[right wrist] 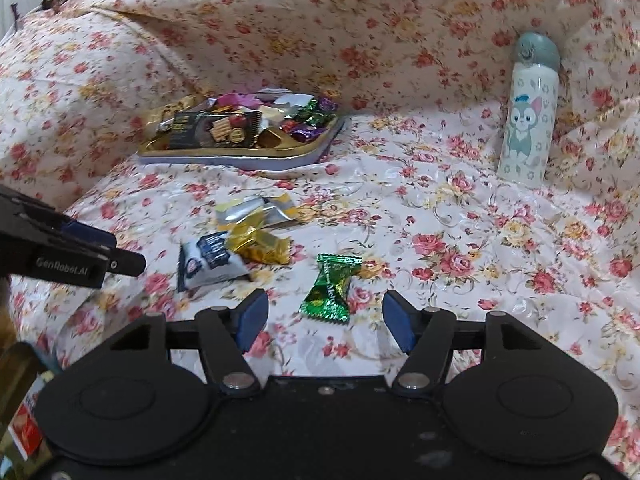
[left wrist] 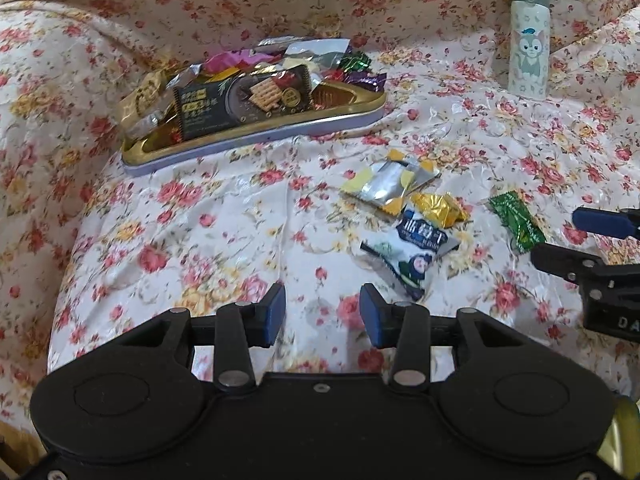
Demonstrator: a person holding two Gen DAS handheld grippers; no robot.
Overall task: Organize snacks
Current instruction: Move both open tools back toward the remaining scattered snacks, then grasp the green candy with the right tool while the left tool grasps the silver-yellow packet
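Note:
A gold-lined tin tray (left wrist: pixel 256 136) (right wrist: pixel 240 160) at the back holds a dark cracker packet (left wrist: pixel 244 96) and several foil candies. Loose on the floral cloth lie a silver-and-yellow packet (left wrist: pixel 390 180) (right wrist: pixel 256 212), a gold candy (left wrist: pixel 438 210) (right wrist: pixel 260 246), a white-and-blue packet (left wrist: pixel 408 256) (right wrist: pixel 210 260) and a green candy (left wrist: pixel 518 220) (right wrist: pixel 330 292). My left gripper (left wrist: pixel 323 316) (right wrist: pixel 120 250) is open and empty, just short of the white-and-blue packet. My right gripper (right wrist: pixel 326 320) (left wrist: pixel 556 236) stands open; the green candy lies between its fingertips, untouched by the pads.
A white bottle with a cartoon cat (left wrist: pixel 528 36) (right wrist: pixel 528 108) stands upright at the back right. The floral cloth (right wrist: pixel 440 220) rises in folds behind the tray. A gold-and-red packet (right wrist: pixel 24 420) shows at the lower left edge of the right wrist view.

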